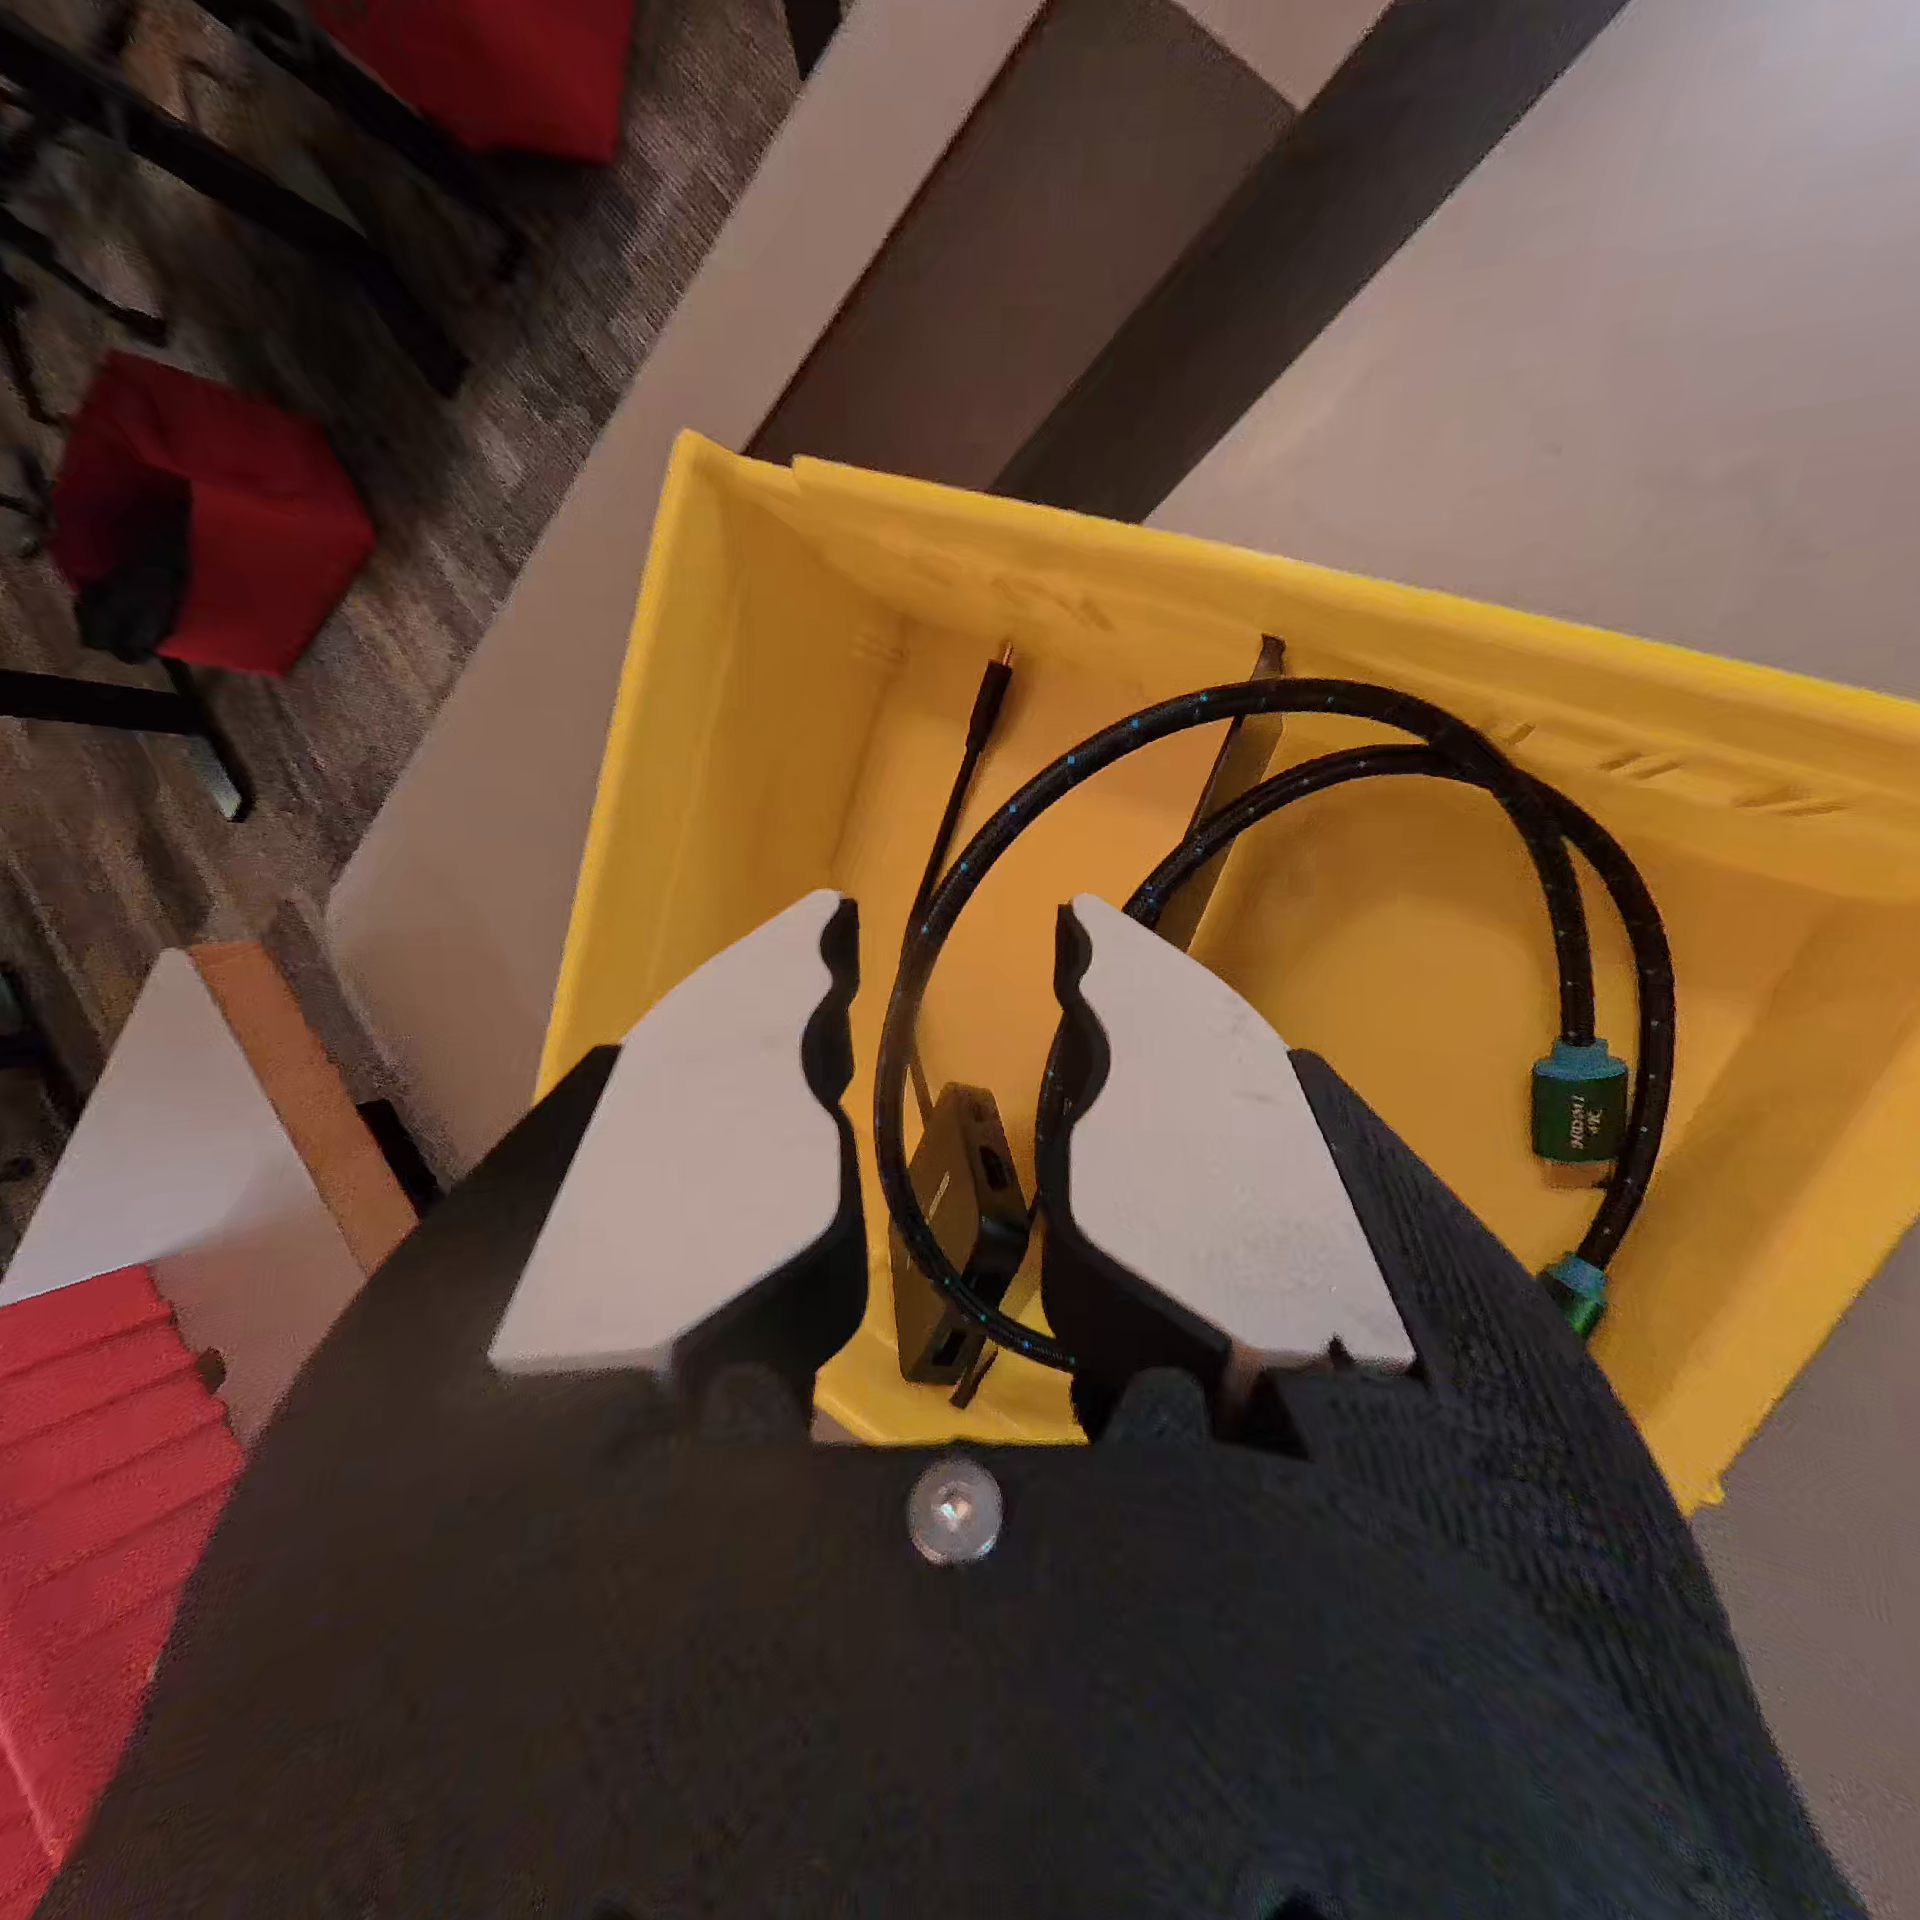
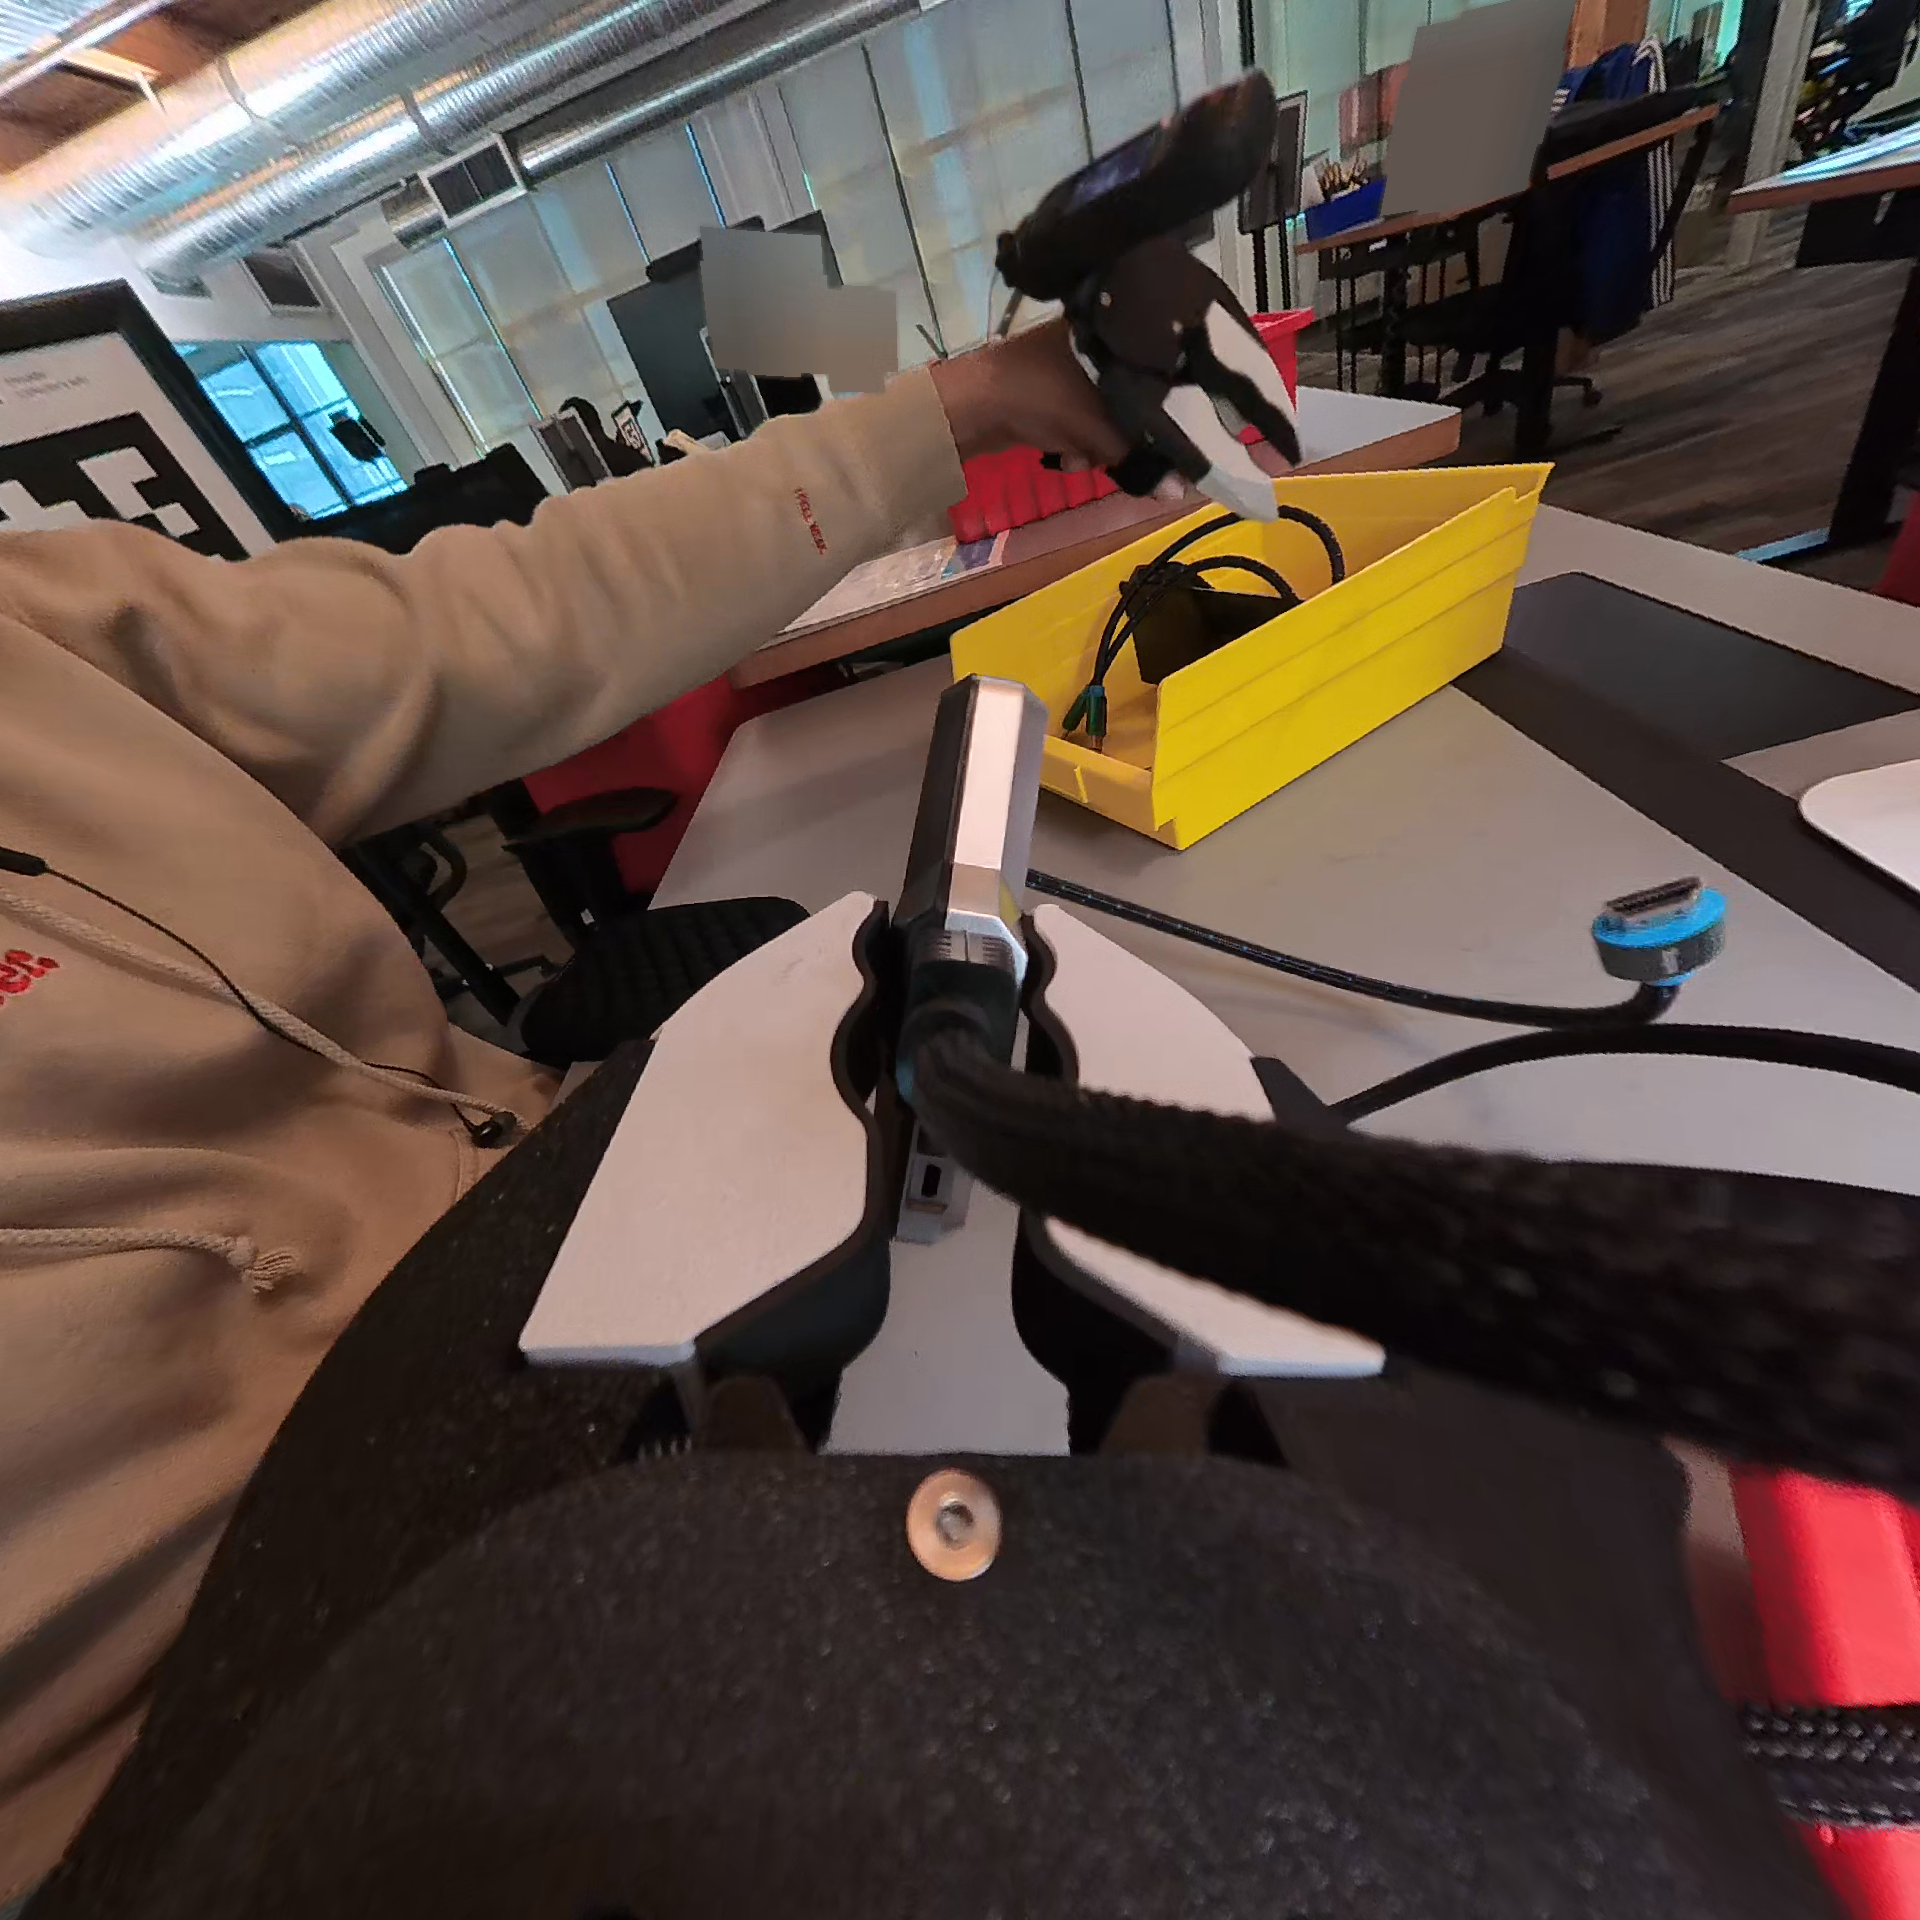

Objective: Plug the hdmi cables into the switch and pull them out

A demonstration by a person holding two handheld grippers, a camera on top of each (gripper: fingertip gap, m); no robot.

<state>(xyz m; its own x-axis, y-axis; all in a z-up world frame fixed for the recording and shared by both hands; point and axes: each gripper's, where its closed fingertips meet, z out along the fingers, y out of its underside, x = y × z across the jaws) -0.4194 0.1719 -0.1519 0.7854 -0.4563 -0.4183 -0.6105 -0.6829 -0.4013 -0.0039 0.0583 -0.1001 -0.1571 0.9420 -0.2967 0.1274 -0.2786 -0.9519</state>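
1. The right gripper (image 2: 956, 951) is clamped on the silver switch (image 2: 971, 821), a blue-collared braided cable (image 2: 1351, 1195) already plugged in.
2. The left gripper (image 1: 956, 935), jaws apart, hangs over the yellow bin (image 1: 1351, 613), which holds the green-ended hdmi cable (image 1: 1579, 1107) and a black adapter (image 1: 961, 1184).
3. Best to pinch a green plug squarely by its body, not the braid.
4. Grey table (image 2: 1403, 862); open office with desks and chairs beyond.

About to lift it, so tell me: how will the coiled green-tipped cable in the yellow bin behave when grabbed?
The braided cable will probably flop and uncoil, since it lies in loose loops. Its green plugs may dangle and swing. It could drag the small black adapter it drapes over.
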